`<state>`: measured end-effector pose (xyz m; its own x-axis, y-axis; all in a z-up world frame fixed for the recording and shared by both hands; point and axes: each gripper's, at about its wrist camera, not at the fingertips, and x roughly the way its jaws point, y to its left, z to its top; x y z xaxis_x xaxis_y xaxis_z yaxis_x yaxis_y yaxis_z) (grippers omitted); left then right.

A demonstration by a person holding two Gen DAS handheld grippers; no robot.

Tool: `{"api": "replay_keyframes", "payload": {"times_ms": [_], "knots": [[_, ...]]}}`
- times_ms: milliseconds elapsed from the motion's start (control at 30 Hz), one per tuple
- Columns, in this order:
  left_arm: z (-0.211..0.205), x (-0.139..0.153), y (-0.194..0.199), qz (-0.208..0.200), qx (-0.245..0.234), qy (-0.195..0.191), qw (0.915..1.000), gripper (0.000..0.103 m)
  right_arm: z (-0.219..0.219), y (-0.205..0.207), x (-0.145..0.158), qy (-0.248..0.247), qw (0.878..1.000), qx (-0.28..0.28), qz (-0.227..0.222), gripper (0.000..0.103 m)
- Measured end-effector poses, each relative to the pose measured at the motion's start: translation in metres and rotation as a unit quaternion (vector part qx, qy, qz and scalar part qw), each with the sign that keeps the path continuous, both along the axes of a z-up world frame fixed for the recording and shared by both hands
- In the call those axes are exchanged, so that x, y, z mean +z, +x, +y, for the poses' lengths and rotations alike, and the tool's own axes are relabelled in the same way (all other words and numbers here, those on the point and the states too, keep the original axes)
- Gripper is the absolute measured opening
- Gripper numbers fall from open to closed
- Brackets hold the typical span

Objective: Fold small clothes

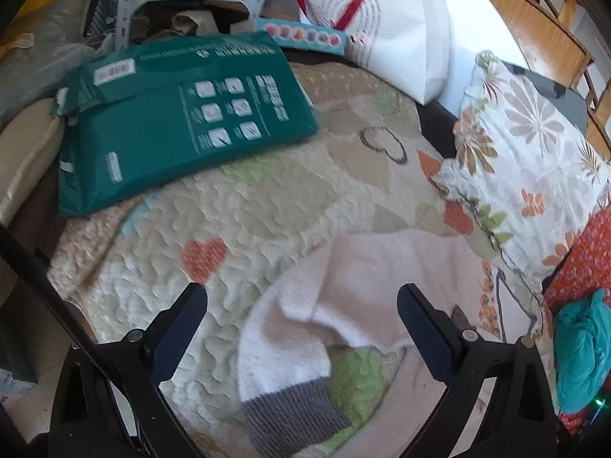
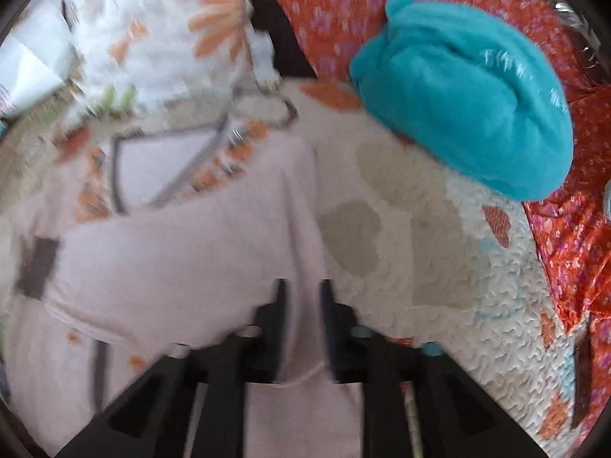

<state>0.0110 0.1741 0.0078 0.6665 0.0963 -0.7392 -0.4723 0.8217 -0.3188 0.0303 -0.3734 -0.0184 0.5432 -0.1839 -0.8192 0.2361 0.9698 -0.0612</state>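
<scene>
A pale pink fleece garment (image 1: 362, 278) with a grey ribbed cuff (image 1: 290, 412) lies rumpled on the quilted bedspread (image 1: 267, 210). My left gripper (image 1: 301, 292) hovers over it with its jaws spread wide and nothing pinched. In the right wrist view the same pink garment (image 2: 172, 267) spreads out to the left and beneath my right gripper (image 2: 303, 284). Its fingers stand a narrow gap apart, a strip of the pink cloth shows between them, and the pads do not visibly press on it. The picture is blurred.
A rolled teal garment (image 2: 466, 95) rests on red flowered cloth (image 2: 343, 0) at the right, also seen as a teal bundle (image 1: 580, 351). A green plastic package (image 1: 183, 122) lies at the far left, a floral pillow (image 1: 527, 160) at the right, and a white bag (image 1: 401, 38) behind.
</scene>
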Motion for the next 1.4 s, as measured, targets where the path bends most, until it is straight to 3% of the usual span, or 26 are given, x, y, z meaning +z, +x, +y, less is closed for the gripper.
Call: {"api": "replay_keyframes", "payload": {"times_ms": [67, 167, 267, 367, 533, 600, 633, 667, 800, 900, 1000, 1067, 1133, 1233, 1400], "knots": [[0.009, 0.003, -0.004, -0.006, 0.017, 0.003, 0.9998, 0.1, 0.015, -0.002, 0.013, 0.019, 0.999, 0.024, -0.024, 0.041], [0.019, 0.004, -0.009, -0.012, 0.03, -0.01, 0.9994, 0.1, 0.049, 0.004, 0.019, 0.033, 0.996, 0.084, -0.014, 0.045], [0.019, 0.003, -0.008, -0.007, 0.022, -0.013, 0.9996, 0.1, 0.11, 0.005, 0.011, 0.002, 0.986, 0.168, 0.004, 0.047], [0.018, 0.001, -0.006, -0.003, 0.015, -0.021, 0.9997, 0.1, 0.186, 0.005, -0.009, -0.02, 0.967, 0.255, 0.018, 0.049], [0.02, -0.002, -0.008, -0.001, 0.015, -0.032, 0.9994, 0.1, 0.286, 0.017, -0.044, -0.122, 0.939, 0.322, 0.018, 0.049], [0.024, -0.002, -0.009, -0.002, 0.017, -0.038, 0.9991, 0.1, 0.301, 0.03, -0.053, -0.124, 0.938, 0.322, 0.023, 0.045], [0.026, -0.003, -0.009, -0.002, 0.019, -0.04, 0.999, 0.1, 0.304, 0.039, -0.058, -0.106, 0.941, 0.321, 0.034, 0.017], [0.027, -0.003, -0.01, -0.003, 0.02, -0.04, 0.999, 0.1, 0.305, 0.048, -0.063, -0.087, 0.944, 0.316, 0.049, 0.008], [0.034, -0.001, -0.011, -0.007, 0.029, -0.046, 0.9985, 0.1, 0.307, 0.068, -0.05, -0.047, 0.964, 0.262, 0.027, 0.008], [0.036, -0.002, -0.011, -0.008, 0.036, -0.049, 0.9981, 0.1, 0.314, 0.08, -0.036, -0.011, 0.968, 0.249, 0.011, 0.008], [0.034, -0.002, -0.009, -0.003, 0.032, -0.045, 0.9985, 0.1, 0.324, 0.093, -0.04, 0.03, 0.963, 0.265, 0.033, 0.013], [0.036, -0.002, -0.009, 0.0, 0.031, -0.043, 0.9986, 0.1, 0.326, 0.097, -0.045, 0.031, 0.961, 0.269, 0.049, 0.018], [0.043, 0.0, -0.011, -0.001, 0.041, -0.04, 0.9984, 0.1, 0.317, 0.093, -0.04, 0.033, 0.963, 0.263, 0.036, 0.034], [0.066, 0.006, -0.021, -0.008, 0.086, -0.035, 0.9956, 0.1, 0.307, 0.071, -0.019, 0.044, 0.964, 0.261, 0.001, 0.045], [0.1, 0.025, -0.047, -0.036, 0.17, 0.001, 0.9848, 0.1, 0.328, 0.018, 0.001, 0.089, 0.931, 0.353, -0.006, 0.057]]}}
